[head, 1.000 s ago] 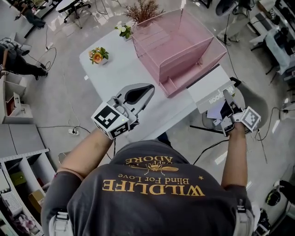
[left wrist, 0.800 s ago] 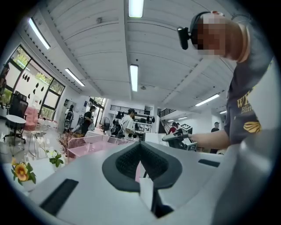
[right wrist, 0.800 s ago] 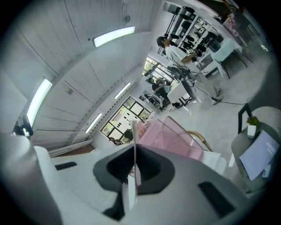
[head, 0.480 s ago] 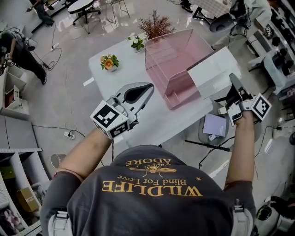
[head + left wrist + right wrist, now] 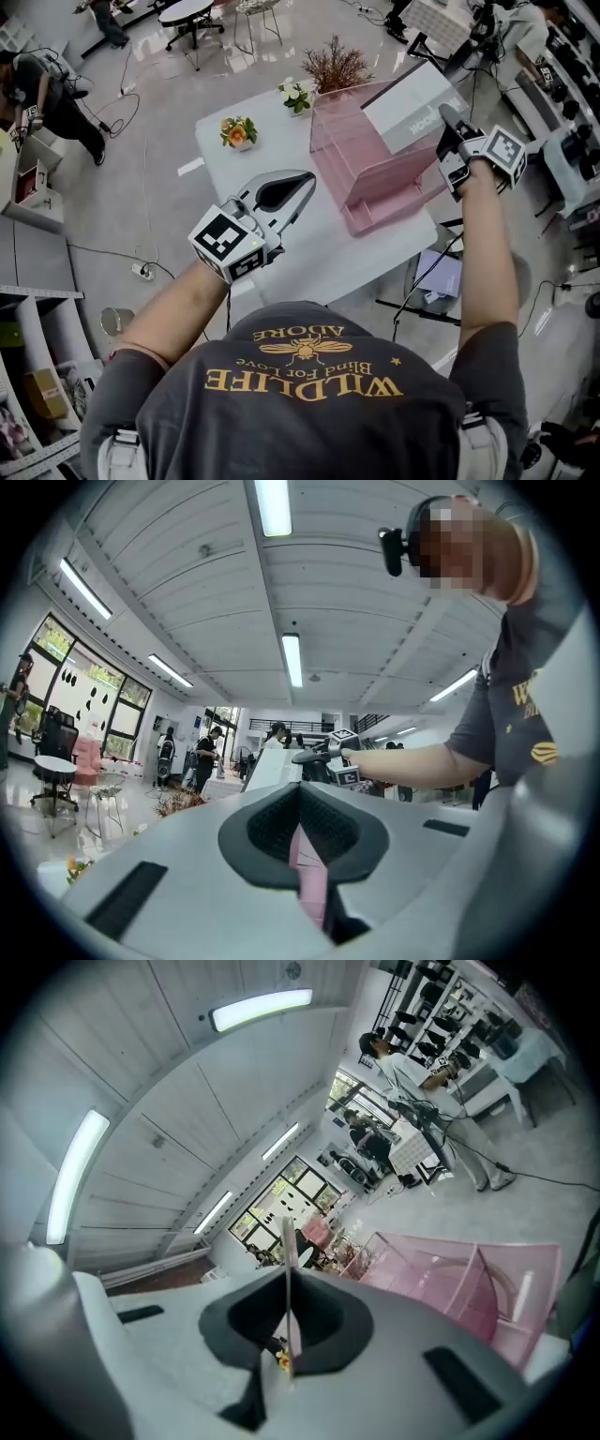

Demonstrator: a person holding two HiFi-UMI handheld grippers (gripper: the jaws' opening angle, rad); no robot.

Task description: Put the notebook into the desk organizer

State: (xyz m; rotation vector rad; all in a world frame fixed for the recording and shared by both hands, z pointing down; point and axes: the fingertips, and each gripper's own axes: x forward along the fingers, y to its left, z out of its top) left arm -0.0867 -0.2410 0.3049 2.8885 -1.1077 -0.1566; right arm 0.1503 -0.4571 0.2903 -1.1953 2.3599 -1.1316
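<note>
On the white table (image 5: 281, 234), a pink see-through desk organizer (image 5: 370, 183) stands with its top open. A dried sprig (image 5: 337, 64) is just behind it, and a pot of white flowers (image 5: 296, 94) and a pot of orange flowers (image 5: 237, 132) sit further along the far edge. The right gripper (image 5: 446, 120) is clenched on the white notebook (image 5: 412, 105), held in the air at the organizer's far right corner, outside its walls. The left gripper (image 5: 302, 186) hovers over bare tabletop beside the organizer, jaws closed on nothing.

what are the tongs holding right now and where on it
The right tongs grip the white notebook by one edge; the left tongs hold nothing.
</note>
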